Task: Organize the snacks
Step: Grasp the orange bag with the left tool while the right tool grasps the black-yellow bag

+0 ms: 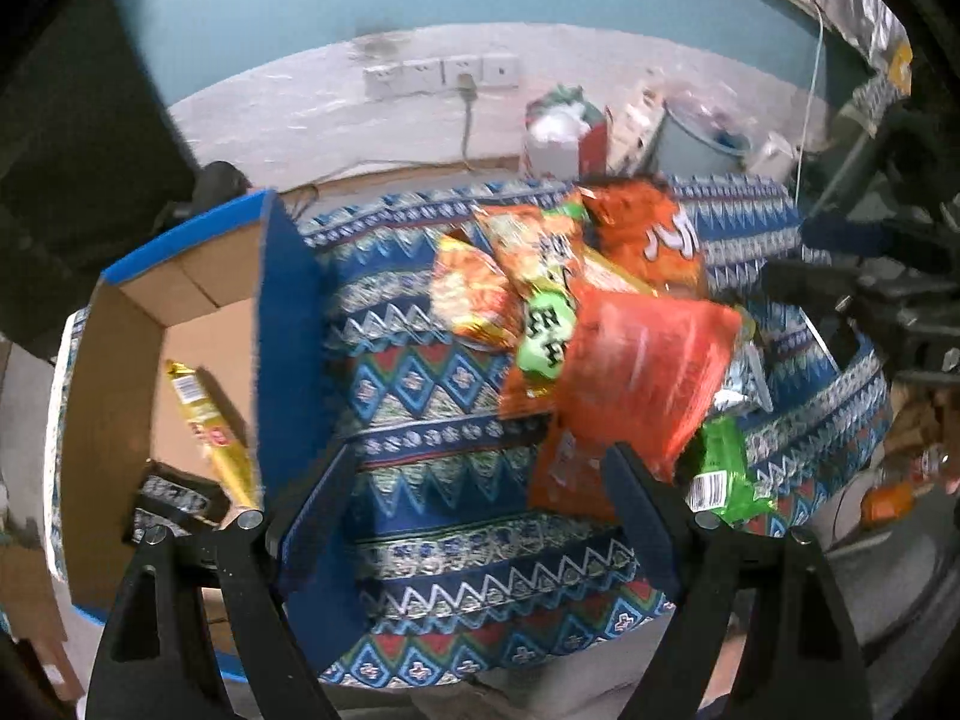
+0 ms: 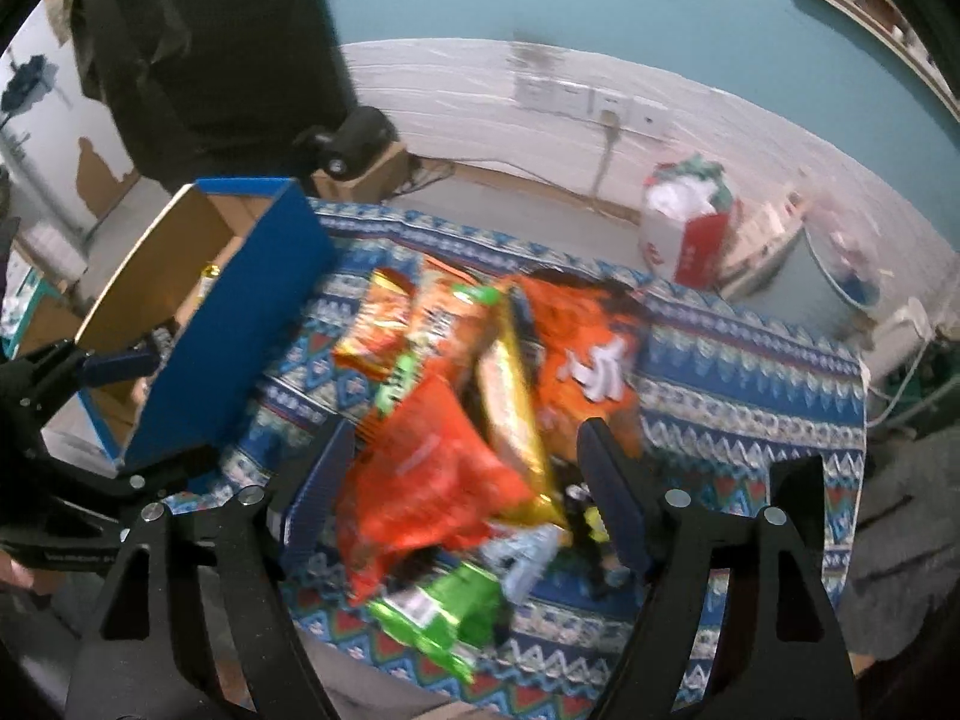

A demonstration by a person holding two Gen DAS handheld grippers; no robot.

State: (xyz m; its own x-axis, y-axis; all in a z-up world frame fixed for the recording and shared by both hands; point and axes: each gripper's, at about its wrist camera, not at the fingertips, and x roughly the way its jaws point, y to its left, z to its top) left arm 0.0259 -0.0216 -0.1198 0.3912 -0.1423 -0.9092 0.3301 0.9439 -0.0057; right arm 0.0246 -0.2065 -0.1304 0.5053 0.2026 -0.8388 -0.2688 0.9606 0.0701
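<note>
Here, in the left wrist view, the left gripper [image 1: 480,480] stands wide with nothing in it, over the patterned cloth [image 1: 420,396]. The snack pile [image 1: 588,324] lies just right of its line, and the box [image 1: 180,312] stands to the left with a gold pack [image 1: 210,420] already inside. The red bag [image 1: 636,372] tops the pile; it looks light, puffy and slick, so a pinch on a sealed edge should hold better than one on the belly. The box's blue wall [image 1: 288,348] stands between pile and box floor.

In the right wrist view, the right gripper [image 2: 462,468] is spread wide and empty, the red bag lying between its fingers unpressed. A long gold bar [image 2: 510,408] leans against it, and a green pack [image 2: 444,612] lies nearer. The left gripper shows at the left edge beside the box.
</note>
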